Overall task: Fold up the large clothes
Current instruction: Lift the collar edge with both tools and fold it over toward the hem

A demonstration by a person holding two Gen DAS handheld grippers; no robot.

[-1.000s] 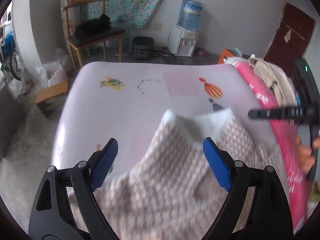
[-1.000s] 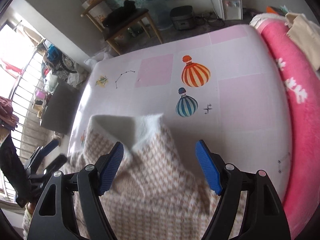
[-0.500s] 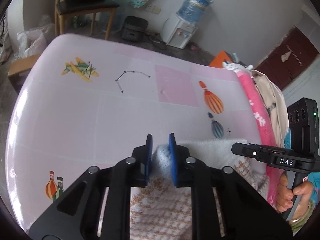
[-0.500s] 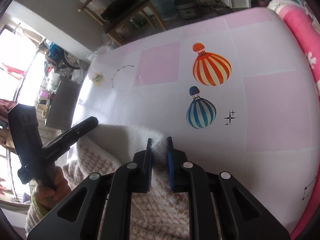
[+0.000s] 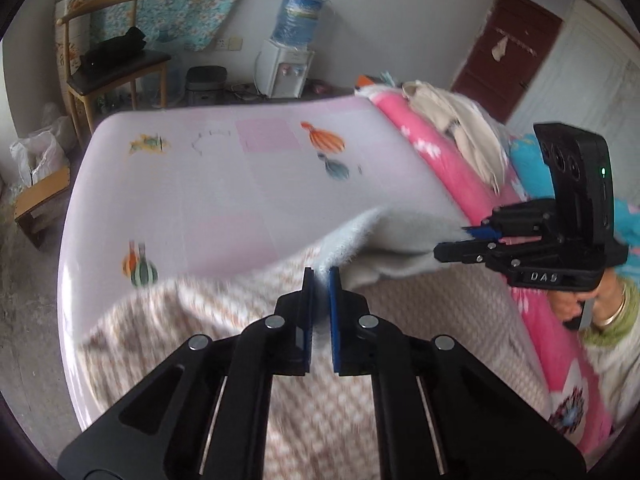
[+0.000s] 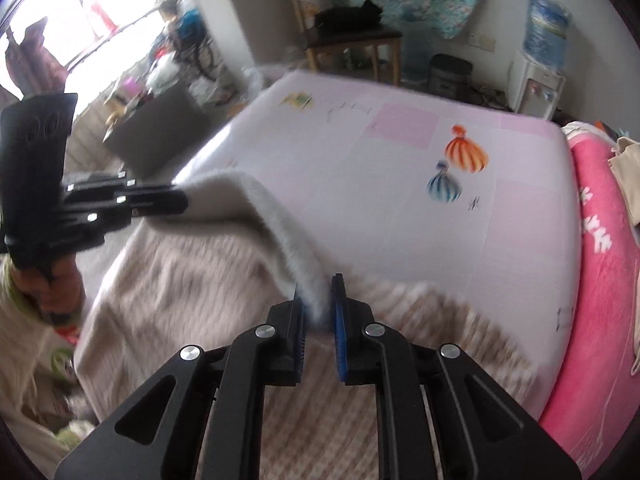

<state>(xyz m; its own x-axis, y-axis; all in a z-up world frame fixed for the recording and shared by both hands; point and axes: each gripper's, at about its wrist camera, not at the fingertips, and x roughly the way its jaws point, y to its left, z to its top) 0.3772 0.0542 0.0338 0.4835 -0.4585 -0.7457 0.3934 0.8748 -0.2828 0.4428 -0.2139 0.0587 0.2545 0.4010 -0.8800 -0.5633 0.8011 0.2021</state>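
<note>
Both grippers, left gripper (image 5: 319, 280) and right gripper (image 6: 318, 288), pinch the sweater's (image 5: 320, 380) white fuzzy edge (image 6: 256, 196), lifted over the bed (image 5: 200, 200); no fold is laid yet.

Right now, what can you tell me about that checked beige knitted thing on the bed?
The garment looks like a soft knit in a small beige and white check, with a fluffy white band along one edge. It is spread over the near part of the pale pink bed sheet, beside a pink blanket. Its white edge is lifted off the sheet and stretched between the two tools: the left gripper and the right gripper each pinch it. Motion blur hides finer detail.
</note>
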